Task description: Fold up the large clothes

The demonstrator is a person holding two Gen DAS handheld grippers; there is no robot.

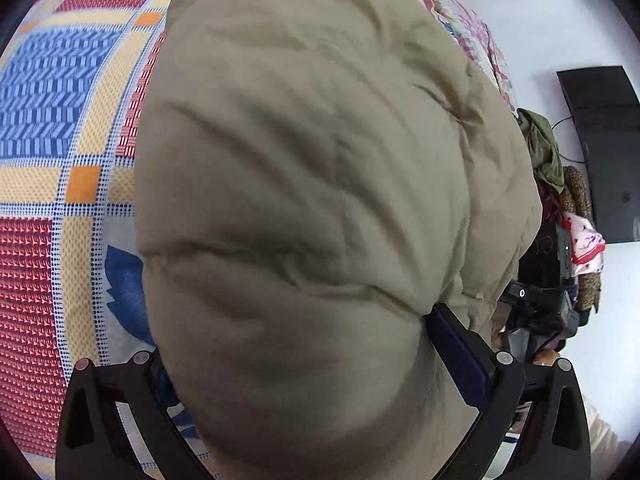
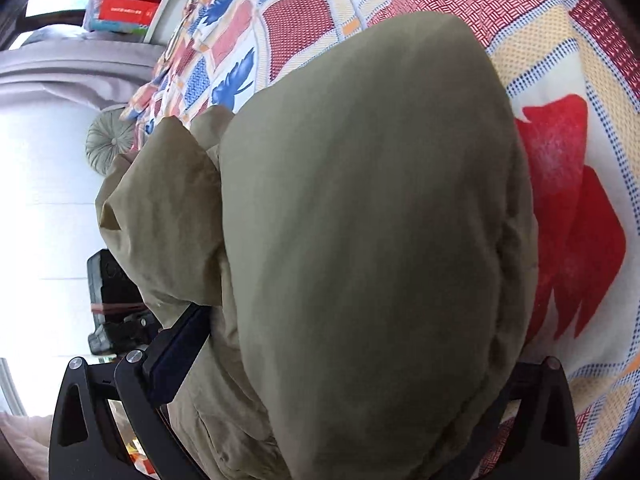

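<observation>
A large padded olive-khaki jacket (image 1: 312, 168) fills the left wrist view, held up over the patterned bedspread (image 1: 52, 128). My left gripper (image 1: 316, 364) is shut on a thick fold of it; only the right finger (image 1: 460, 352) shows, the left is buried under cloth. In the right wrist view the same jacket (image 2: 372, 220) bulges between the fingers of my right gripper (image 2: 340, 360), which is shut on it. Its left finger (image 2: 176, 352) presses the cloth; the right finger is hidden.
The bed carries a red, blue and yellow patchwork spread (image 2: 568, 200). A pile of clothes (image 1: 560, 184) and a dark panel (image 1: 604, 148) stand to the right. A round grey cushion (image 2: 108, 144) and a shelf with a red box (image 2: 124, 12) lie to the left.
</observation>
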